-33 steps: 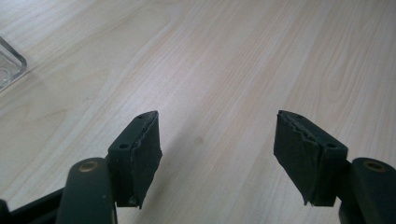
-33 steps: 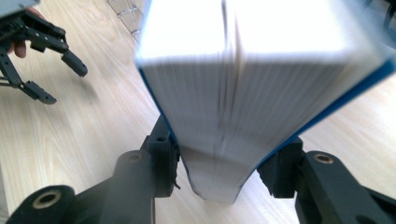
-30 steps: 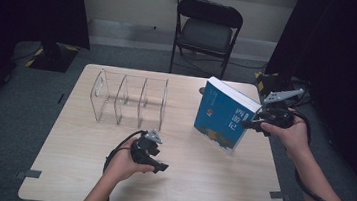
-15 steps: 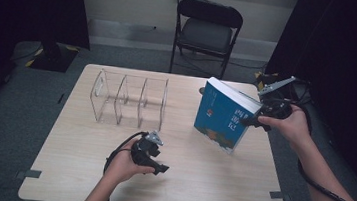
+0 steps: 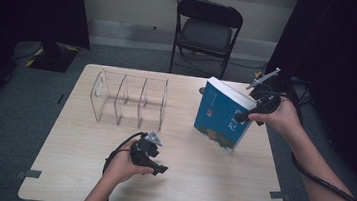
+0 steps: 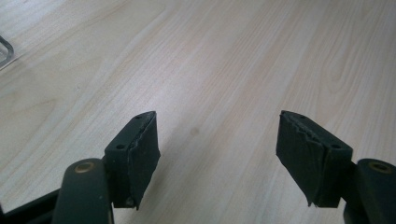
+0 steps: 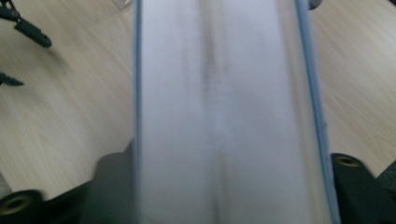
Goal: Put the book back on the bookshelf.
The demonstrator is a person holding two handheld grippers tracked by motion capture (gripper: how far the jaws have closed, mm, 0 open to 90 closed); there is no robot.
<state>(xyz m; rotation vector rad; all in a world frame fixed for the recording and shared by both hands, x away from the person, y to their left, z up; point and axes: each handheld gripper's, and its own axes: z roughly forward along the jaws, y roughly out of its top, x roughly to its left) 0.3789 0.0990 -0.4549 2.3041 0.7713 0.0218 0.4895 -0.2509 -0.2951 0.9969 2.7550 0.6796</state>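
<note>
A thick blue book (image 5: 222, 115) stands tilted on its lower edge at the right of the table (image 5: 208, 184). My right gripper (image 5: 245, 116) grips its upper right corner. In the right gripper view the book's pale page edge (image 7: 224, 116) fills the gap between the jaws. These jaws have just been closing on the book. My left gripper (image 5: 159, 170) rests low over the table's front middle, open, with bare wood between its pads (image 6: 140, 149).
A clear plastic rack (image 5: 129, 99) with several dividers stands at the back left of the table. A black folding chair (image 5: 206, 30) is behind the table's far edge. Cables trail from both grippers.
My right hand has shifted slightly up and to the left at the book's top corner, and the book stays tilted in place. The left hand has not moved.
</note>
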